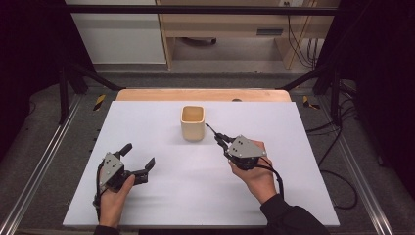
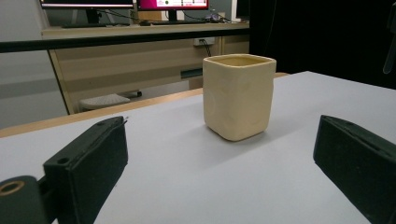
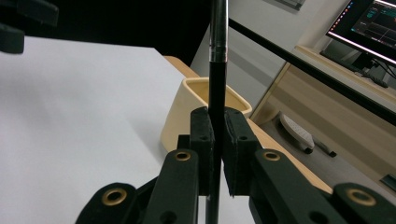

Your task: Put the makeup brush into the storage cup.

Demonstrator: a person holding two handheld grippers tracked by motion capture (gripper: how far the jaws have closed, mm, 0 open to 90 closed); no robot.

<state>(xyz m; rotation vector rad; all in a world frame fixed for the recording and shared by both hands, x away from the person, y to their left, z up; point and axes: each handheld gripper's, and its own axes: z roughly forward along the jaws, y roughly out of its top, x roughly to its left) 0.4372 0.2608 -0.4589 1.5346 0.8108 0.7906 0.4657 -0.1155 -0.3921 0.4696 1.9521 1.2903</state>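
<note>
Tabletop (image 1: 161,196) was a pale, matt sheet laid over a wooden board (image 1: 203,94), ringed by dark floor and a black frame; desks and lit monitors (image 2: 173,4) stood beyond. Cup (image 1: 192,123), cream and squarish, stood upright near the far middle of the sheet. Right gripper (image 1: 219,137), held by the person's hand (image 1: 257,176), had its jaws clamped on a thin black pen (image 3: 217,84). That pen (image 1: 211,129) pointed towards the cup, its tip just beside the cup's right side; whether it touched could not be told. Left gripper (image 1: 138,156) lay low at the near left, jaws wide apart with nothing between them, well apart from the cup (image 2: 238,95).
</note>
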